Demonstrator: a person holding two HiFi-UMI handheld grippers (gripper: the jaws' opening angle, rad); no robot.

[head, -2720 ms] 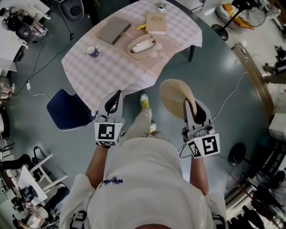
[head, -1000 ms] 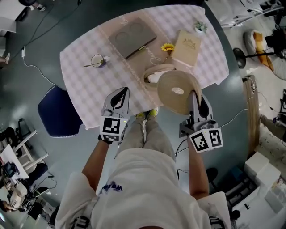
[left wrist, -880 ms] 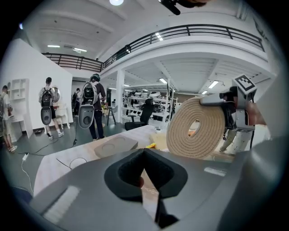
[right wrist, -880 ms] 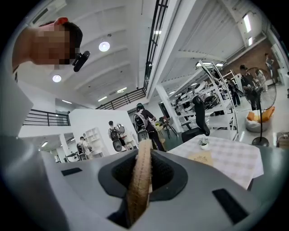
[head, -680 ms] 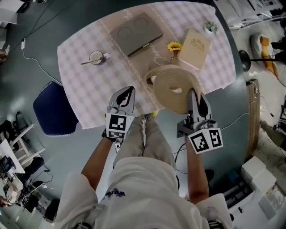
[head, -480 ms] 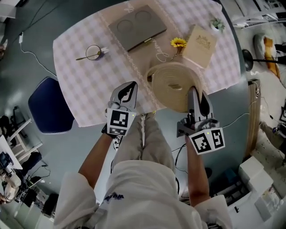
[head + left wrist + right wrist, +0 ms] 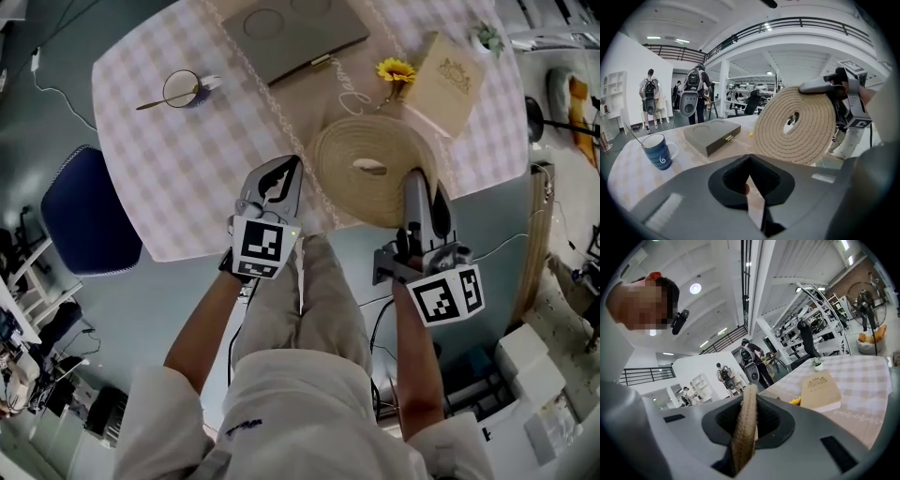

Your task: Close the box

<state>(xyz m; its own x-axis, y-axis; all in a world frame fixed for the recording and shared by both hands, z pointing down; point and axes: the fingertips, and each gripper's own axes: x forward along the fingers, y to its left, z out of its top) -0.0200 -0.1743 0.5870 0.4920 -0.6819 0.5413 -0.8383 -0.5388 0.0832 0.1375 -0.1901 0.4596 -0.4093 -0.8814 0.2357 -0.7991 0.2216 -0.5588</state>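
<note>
Both came down since my last look: right gripper point(image 7: 417, 180) pinches the woven lid point(image 7: 352, 183), now low over the table's point(image 7: 178, 178) near edge; left gripper point(image 7: 281, 176) closed, empty; seating next.

No word can be read for certain. Cursive script point(image 7: 344, 94) on the table runner point(image 7: 291, 98) is too small to make out. The book point(image 7: 452, 80) carries a gold emblem and illegible print. The mug point(image 7: 657, 151) shows a white spiral. Cubes on the left hand-held gripper point(image 7: 279, 178) and right hand-held gripper point(image 7: 415, 187) bear square black-and-white markers, no letters.
</note>
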